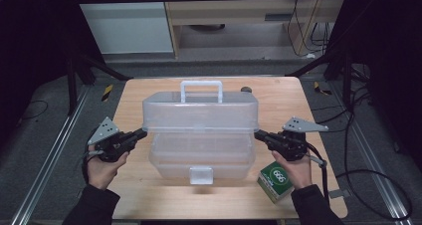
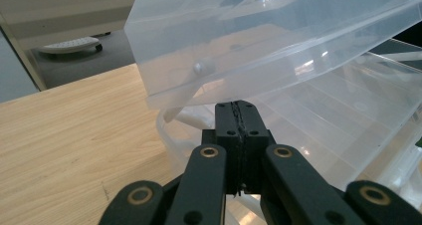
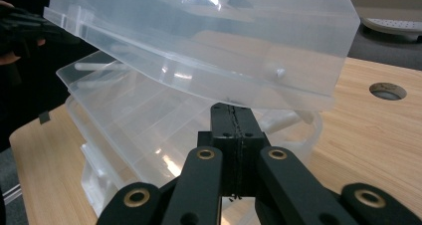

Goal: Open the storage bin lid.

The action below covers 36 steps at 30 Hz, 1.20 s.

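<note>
A clear plastic toolbox stands mid-table with its upper section (image 1: 199, 113) lifted and tilted above the base (image 1: 201, 160); an inner tray shows between them. A white handle (image 1: 201, 88) tops it and a latch (image 1: 201, 175) hangs at the front. My left gripper (image 1: 142, 133) is shut, with its tips right under the lifted section's left end (image 2: 249, 41). My right gripper (image 1: 259, 134) is shut too, tips under the right end (image 3: 239, 51). In both gripper views the jaws (image 2: 235, 108) (image 3: 233, 110) press together with nothing between them.
A green and white carton (image 1: 275, 181) sits on the wooden table (image 1: 149, 200) beside the right hand, near the front edge. A round hole (image 1: 246, 89) lies at the table's back. Dark frame legs and cables surround the table.
</note>
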Tool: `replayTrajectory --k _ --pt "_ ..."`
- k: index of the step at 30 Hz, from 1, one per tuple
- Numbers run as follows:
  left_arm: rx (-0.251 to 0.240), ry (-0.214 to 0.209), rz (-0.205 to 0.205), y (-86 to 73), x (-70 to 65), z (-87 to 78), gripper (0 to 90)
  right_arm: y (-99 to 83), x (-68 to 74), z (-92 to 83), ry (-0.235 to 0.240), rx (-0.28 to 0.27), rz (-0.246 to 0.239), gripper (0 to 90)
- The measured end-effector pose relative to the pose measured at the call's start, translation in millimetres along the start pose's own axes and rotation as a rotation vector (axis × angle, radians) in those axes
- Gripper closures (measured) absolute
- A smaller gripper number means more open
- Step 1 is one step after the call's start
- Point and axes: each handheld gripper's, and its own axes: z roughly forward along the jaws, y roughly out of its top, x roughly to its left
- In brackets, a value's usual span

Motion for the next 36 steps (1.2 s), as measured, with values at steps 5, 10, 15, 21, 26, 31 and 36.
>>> replayTrajectory --k 5,10,15,21,26,31,36 --pt "0.001 -0.004 0.005 -0.7 -0.3 1.1 89.1 -0.3 0.3 0.2 0.001 0.002 -0.004 90.0" --pt "0.005 -0.001 0.009 -2.1 -0.7 1.5 88.5 -0.9 2.0 0.8 0.003 0.006 -0.01 90.0" --pt "0.013 0.03 0.018 -7.8 2.7 0.0 84.4 -1.4 2.2 0.7 0.003 0.011 -0.015 90.0" --pt "-0.003 0.065 0.039 -6.3 2.5 -1.3 73.3 -2.5 4.1 1.6 0.005 0.022 -0.02 90.0" --pt "-0.008 0.077 0.06 -5.6 -1.0 3.8 60.5 -2.4 4.0 1.3 0.006 0.022 -0.021 90.0" --pt "-0.012 0.079 0.083 -3.5 -2.1 11.7 56.4 -2.1 3.8 1.2 0.006 0.023 -0.02 90.0" --pt "-0.028 0.079 0.103 0.6 -3.9 15.6 55.4 -1.9 4.2 1.5 0.005 0.022 -0.018 90.0"
